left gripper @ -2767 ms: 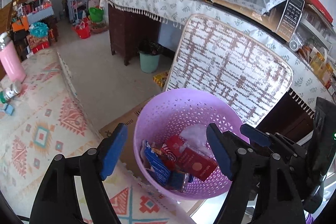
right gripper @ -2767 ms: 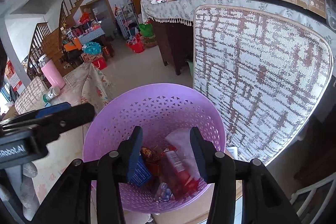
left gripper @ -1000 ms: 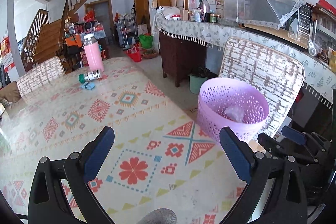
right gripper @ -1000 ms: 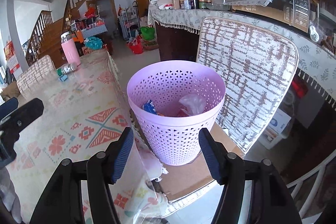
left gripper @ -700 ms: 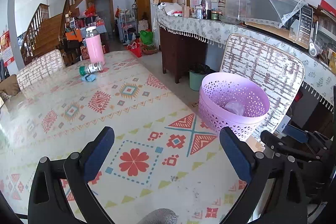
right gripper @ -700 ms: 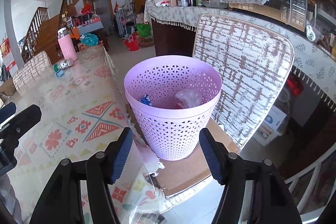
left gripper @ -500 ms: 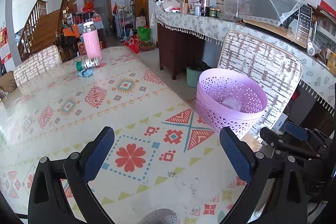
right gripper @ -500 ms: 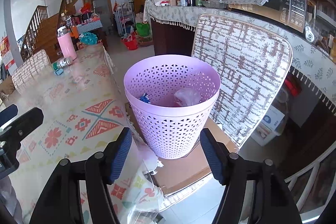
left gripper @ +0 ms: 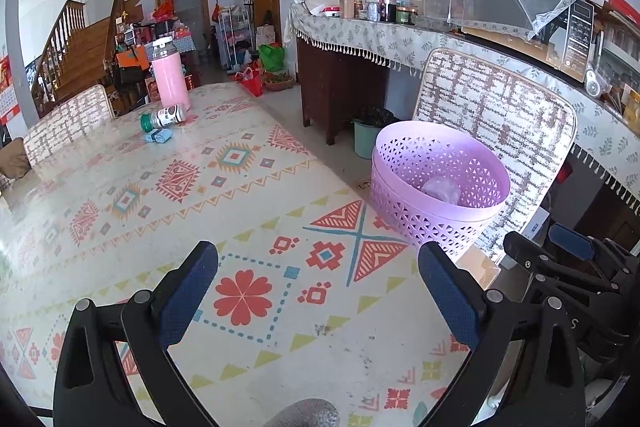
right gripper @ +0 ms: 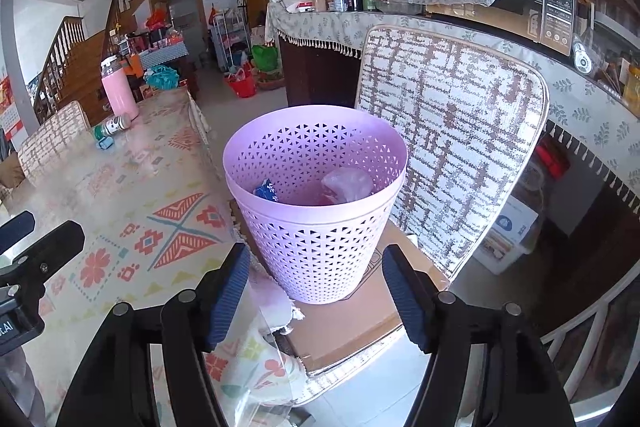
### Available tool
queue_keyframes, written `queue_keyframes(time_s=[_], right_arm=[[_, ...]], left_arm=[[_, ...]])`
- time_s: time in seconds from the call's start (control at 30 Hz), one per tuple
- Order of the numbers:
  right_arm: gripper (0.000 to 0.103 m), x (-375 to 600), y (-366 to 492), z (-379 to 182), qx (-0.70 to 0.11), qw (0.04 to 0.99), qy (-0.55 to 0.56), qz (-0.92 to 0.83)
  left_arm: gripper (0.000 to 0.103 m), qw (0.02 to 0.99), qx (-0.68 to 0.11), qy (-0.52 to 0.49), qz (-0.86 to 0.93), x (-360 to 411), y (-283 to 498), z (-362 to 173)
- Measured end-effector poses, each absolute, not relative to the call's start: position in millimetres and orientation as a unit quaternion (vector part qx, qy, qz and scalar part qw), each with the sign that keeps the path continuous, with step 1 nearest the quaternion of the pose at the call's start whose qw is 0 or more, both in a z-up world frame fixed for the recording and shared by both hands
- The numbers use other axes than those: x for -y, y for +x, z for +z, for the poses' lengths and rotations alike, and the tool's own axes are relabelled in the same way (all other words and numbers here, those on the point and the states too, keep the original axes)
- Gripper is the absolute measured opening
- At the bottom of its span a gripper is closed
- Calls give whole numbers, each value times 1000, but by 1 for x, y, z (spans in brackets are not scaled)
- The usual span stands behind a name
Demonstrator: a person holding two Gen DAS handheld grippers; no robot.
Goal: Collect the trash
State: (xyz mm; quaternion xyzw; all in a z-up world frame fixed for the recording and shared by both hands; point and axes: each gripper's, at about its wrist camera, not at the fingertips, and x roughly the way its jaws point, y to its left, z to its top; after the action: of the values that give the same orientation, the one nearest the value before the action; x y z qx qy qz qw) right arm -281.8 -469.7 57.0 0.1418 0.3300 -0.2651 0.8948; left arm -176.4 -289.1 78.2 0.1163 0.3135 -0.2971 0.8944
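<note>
Both claws hang empty over the patterned surface. The left claw stands wide, nothing between its blue pads, low in the middle of its frame. The right claw is parted too, holding nothing, at the bottom centre of its view.

The lilac trash basket sits on a cardboard sheet on the chair just beside the surface's edge, mid-frame in the right view and right of centre in the left view. Inside it lie a crumpled clear bag and a blue wrapper.

In the upper left, on the far end of the surface, a pink flask stands upright, with a small bottle lying on its side near it.
</note>
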Motion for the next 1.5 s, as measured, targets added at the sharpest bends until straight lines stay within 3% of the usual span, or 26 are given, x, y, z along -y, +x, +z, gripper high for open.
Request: queue_keyframes(time_s=[1.5], right_arm=[[74,492,-290,41,-335,886,172,-271]], left_arm=[[100,877,-341,145,-306,324,-173,62]])
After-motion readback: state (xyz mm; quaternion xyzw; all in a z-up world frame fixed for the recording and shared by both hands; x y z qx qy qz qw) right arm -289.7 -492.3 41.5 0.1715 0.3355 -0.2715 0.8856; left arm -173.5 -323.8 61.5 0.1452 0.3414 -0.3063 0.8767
